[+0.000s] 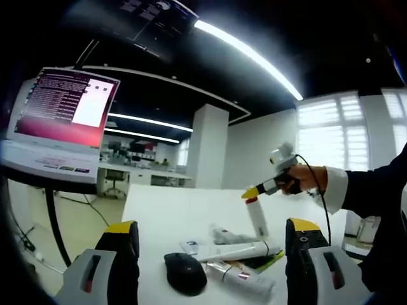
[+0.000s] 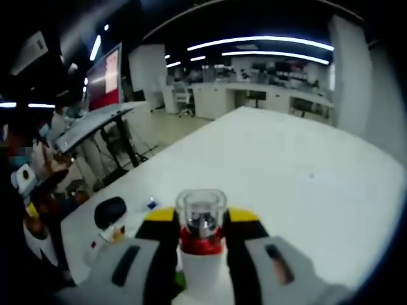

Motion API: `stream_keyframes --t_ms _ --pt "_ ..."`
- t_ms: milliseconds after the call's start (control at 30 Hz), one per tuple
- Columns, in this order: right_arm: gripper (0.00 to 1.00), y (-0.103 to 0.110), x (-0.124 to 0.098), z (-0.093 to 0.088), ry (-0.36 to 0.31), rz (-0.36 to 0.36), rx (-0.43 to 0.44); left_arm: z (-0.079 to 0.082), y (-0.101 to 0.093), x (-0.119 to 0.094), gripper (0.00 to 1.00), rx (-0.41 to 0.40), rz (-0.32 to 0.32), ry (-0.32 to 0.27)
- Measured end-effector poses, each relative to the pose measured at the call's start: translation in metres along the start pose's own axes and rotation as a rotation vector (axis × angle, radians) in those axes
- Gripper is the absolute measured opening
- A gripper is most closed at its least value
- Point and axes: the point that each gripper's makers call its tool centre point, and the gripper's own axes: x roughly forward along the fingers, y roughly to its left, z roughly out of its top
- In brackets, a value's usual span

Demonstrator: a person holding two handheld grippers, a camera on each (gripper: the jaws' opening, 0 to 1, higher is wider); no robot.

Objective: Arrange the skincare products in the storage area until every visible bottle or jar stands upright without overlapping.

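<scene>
White plastic and yellow tips mark the left hand-held gripper (image 1: 213,236), whose two jaws rise at five and seven o'clock in the left gripper view, standing wide apart and holding nothing. Between them, on the white tabletop (image 1: 172,210), lies a black computer mouse (image 1: 184,273) at six o'clock. Just beside it, toward five o'clock, a silver-white bottle (image 1: 245,277) lies on its side. Above that a long white tube (image 1: 238,251) also lies flat, resting across a dark green-edged flat thing (image 1: 267,259). A little farther off, a clear wrapped item (image 1: 230,236) lies on the tabletop.

Beyond these, near the centre and toward three o'clock, the right hand-held gripper (image 1: 252,192) comes in from the right, held by a person's hand (image 1: 310,178) in a dark sleeve. Its yellow-tipped jaws are clamped on a white bottle with a red collar (image 1: 257,216), which hangs roughly upright, slightly tilted, above the tabletop; whether its base touches the surface cannot be told. At ten o'clock a monitor (image 1: 63,108) glows pink and red on a stand.

In the right gripper view the same bottle (image 2: 201,254) stands at six o'clock between the closed jaws of the right hand-held gripper (image 2: 201,222), its clear cap (image 2: 201,210) and red collar above the fingertips. At eight o'clock the mouse (image 2: 109,211) sits on the tabletop (image 2: 286,171). Farther, at ten o'clock, the monitor (image 2: 105,76) stands beside the tabletop's edge.
</scene>
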Motion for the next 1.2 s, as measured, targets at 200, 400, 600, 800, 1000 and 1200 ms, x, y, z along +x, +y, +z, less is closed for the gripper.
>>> stream_keyframes --t_ms 200,400,600,800,1000,1200 --pt "0.28 0.0 -0.017 -0.003 -0.04 -0.004 0.006 -0.004 -0.014 0.005 0.96 0.005 -0.042 0.027" --pt "0.28 0.003 -0.034 -0.007 -0.067 -0.004 0.002 -0.006 -0.021 0.006 0.97 0.035 -0.057 0.05" --pt "0.28 0.012 -0.044 -0.011 -0.111 0.011 -0.041 -0.029 -0.02 0.008 0.99 0.069 -0.06 0.17" --pt "0.28 0.014 -0.052 -0.014 -0.131 -0.004 -0.072 -0.03 -0.022 0.008 0.99 0.073 -0.067 0.179" --pt "0.28 0.014 -0.059 -0.017 -0.15 -0.017 -0.082 -0.029 -0.021 0.006 0.99 0.075 -0.064 0.178" --pt "0.28 0.012 -0.063 -0.021 -0.17 -0.034 -0.088 -0.027 -0.023 0.005 0.99 0.083 -0.067 0.175"
